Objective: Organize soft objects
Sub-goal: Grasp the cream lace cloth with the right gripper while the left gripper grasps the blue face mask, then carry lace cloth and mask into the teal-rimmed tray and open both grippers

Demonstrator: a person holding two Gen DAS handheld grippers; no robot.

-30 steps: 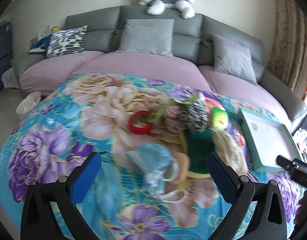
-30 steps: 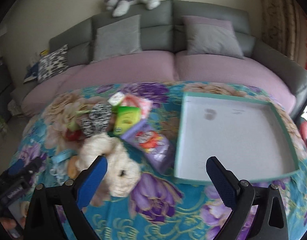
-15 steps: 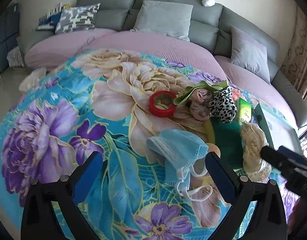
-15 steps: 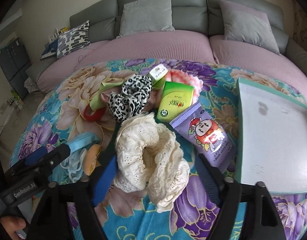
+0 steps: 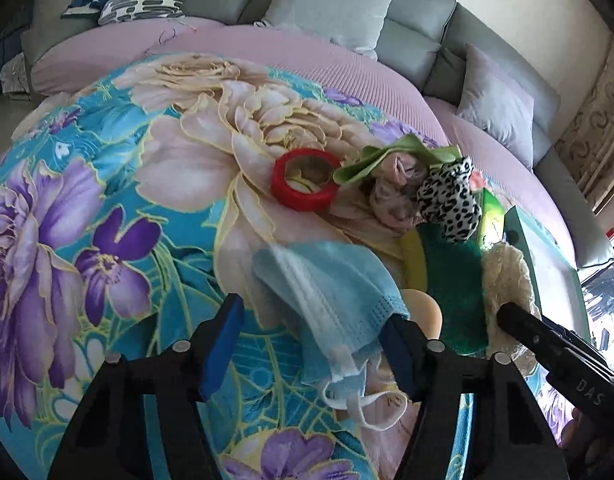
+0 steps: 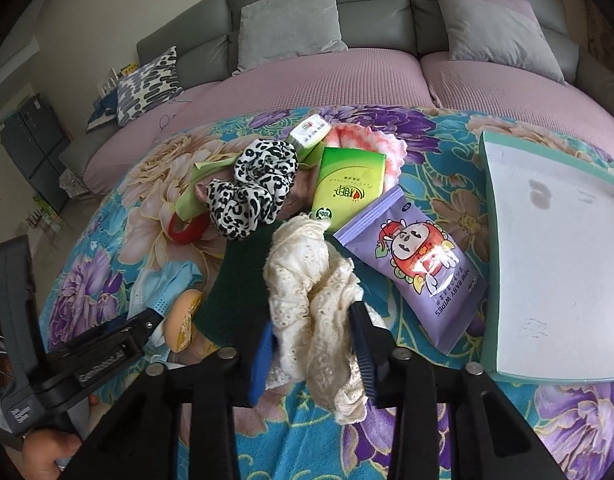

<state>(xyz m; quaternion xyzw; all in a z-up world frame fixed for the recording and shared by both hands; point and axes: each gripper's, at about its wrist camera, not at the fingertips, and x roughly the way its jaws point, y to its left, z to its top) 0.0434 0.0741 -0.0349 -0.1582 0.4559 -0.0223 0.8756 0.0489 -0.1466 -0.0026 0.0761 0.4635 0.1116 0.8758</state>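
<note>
Because the soft things lie heaped together on the table under a floral turquoise blanket [image 6: 447, 440], each pair of tongs works its own side of the pile. The right tongs [image 6: 313, 340] are clenched on the cream lace fabric bundle [image 6: 311, 292], which sits at the near edge of the heap, just beside the empty teal-rimmed white tray [image 6: 555, 248] — probably the place it is meant for. The left tongs [image 5: 311, 332] stand released, straddling the pale blue pleated face mask [image 5: 327, 280]; one pad touches its edge, so a pinch looks close but not yet made. The leopard-print fabric scrunchie [image 6: 255, 188], red tape ring [image 5: 303, 180] and dark green scouring pad [image 5: 455, 280] lie untouched behind. The purple pouch [image 6: 415, 260] reads "MINI BABY WIPES"; the green tissue pack [image 6: 347, 184] shows "100%" — its other characters I cannot make out.
</note>
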